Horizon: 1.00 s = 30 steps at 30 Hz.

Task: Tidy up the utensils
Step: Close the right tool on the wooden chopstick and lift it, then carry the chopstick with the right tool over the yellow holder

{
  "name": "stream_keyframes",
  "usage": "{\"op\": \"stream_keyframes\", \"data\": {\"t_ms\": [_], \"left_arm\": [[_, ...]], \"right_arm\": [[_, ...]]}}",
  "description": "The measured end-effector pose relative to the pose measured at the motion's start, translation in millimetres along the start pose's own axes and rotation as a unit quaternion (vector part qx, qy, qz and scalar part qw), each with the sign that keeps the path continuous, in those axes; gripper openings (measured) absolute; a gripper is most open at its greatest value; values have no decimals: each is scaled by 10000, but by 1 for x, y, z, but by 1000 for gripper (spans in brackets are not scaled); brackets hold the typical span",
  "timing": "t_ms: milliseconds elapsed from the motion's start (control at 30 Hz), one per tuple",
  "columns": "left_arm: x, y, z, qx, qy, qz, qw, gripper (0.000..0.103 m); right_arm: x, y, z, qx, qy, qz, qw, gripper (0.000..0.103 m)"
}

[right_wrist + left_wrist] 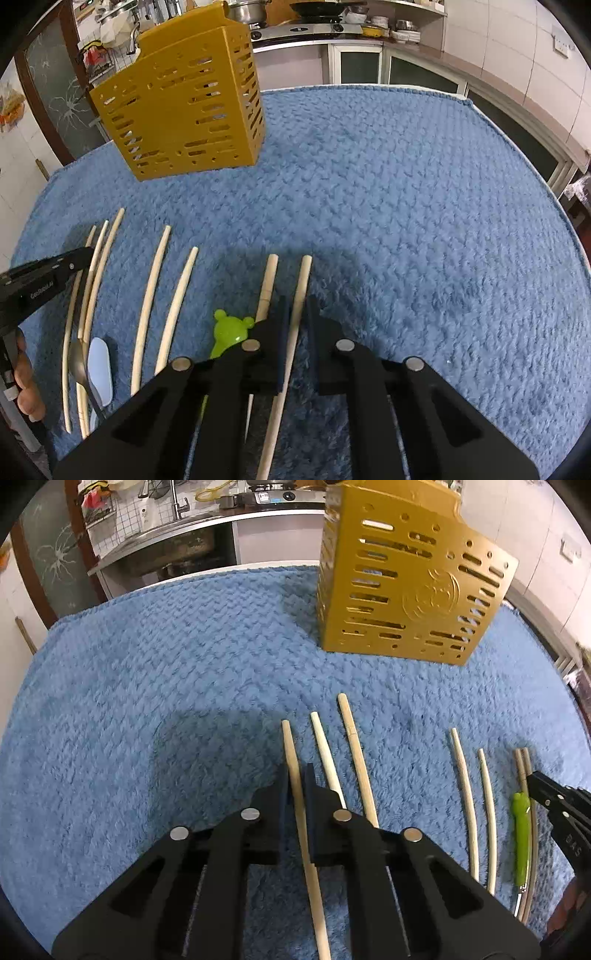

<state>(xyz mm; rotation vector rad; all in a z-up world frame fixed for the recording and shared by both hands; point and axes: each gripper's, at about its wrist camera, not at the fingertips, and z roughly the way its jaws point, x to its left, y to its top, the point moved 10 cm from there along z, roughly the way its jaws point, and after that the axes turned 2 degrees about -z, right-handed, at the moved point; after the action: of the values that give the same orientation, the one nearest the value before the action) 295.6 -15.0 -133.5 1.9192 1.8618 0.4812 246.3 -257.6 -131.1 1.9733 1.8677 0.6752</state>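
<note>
So the whole thing sits on a fuzzy blue mat (406, 206), with a gold slotted holder (402, 583) standing upright at the far side, well apart from the sticks.

The left gripper (297, 775) has its jaws pinched on one chopstick (295, 775), the leftmost of a bunch of three; the other two lie just beside it on the mat.

The right gripper (295, 306) is clamped on another chopstick (301, 288), the rightmost one, with a second stick right next to it on its left.

Between those groups lie two more pale sticks, so seven chopsticks in the right wrist view. There's also one green frog-headed utensil (229, 330) and, near the left gripper, one metal spoon (79, 363) and one white spoon (100, 369).
</note>
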Motion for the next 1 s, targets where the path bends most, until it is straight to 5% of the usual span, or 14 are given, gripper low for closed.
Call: {"op": "stream_keyframes", "data": {"t_ms": [200,567,1000], "left_arm": [[-2,1,-13,-250,-183,-62,9995,4],[-8,14,-62,-1148,-410,-71,9925,4],[-8,25,-107,-1611,-832,-282,9830,4]], "right_arm": [[-1,2,-1,-120,99,140,9998,7],[-3,21,-35,-1099,306,301,9930,6],[13,45,-97,-2116,543,128,9758,6]]}}
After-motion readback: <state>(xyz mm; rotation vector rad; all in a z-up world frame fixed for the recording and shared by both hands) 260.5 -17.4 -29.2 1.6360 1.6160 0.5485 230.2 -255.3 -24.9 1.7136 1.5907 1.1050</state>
